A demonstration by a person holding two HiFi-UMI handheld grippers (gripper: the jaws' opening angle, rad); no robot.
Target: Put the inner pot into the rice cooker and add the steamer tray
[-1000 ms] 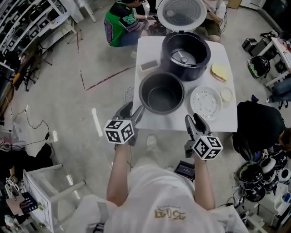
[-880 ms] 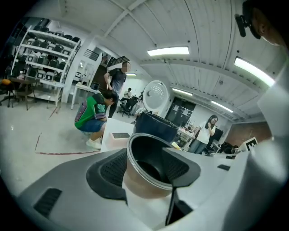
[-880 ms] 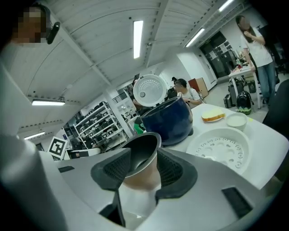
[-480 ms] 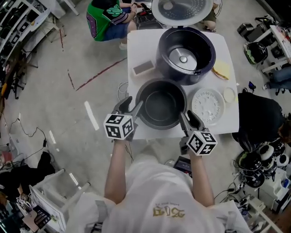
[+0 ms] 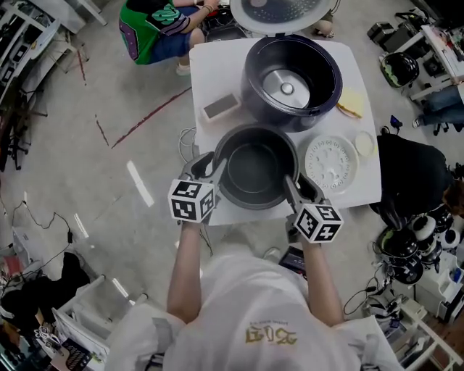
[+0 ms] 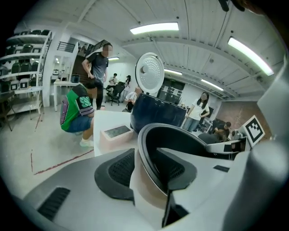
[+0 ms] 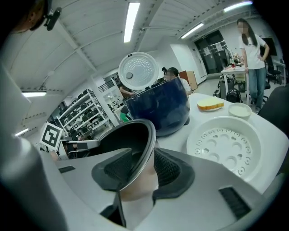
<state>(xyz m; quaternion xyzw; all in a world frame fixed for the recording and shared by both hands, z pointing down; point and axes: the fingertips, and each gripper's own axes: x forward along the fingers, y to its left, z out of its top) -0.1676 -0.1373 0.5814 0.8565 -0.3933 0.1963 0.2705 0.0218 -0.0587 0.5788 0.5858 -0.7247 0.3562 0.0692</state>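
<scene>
The dark inner pot (image 5: 255,165) stands on the white table (image 5: 217,80), in front of the open navy rice cooker (image 5: 291,72). The white perforated steamer tray (image 5: 330,163) lies flat to the pot's right. My left gripper (image 5: 207,168) straddles the pot's left rim (image 6: 149,149), one pad outside the wall and one inside, jaws closing on it. My right gripper (image 5: 297,188) straddles the right rim (image 7: 146,149) the same way, also closing. Each gripper's marker cube shows across the pot in the other gripper's view. The pot rests on the table.
The cooker's lid (image 5: 279,9) stands up at the back. A pale flat block (image 5: 221,106) lies left of the cooker; a yellow piece (image 5: 351,103) and a small white dish (image 5: 363,145) lie on the right. A person in green (image 5: 156,25) crouches beyond the table.
Both grippers have moved forward and down from the table's near edge onto the pot's rim, one on each side, and their jaws have narrowed around the wall.
</scene>
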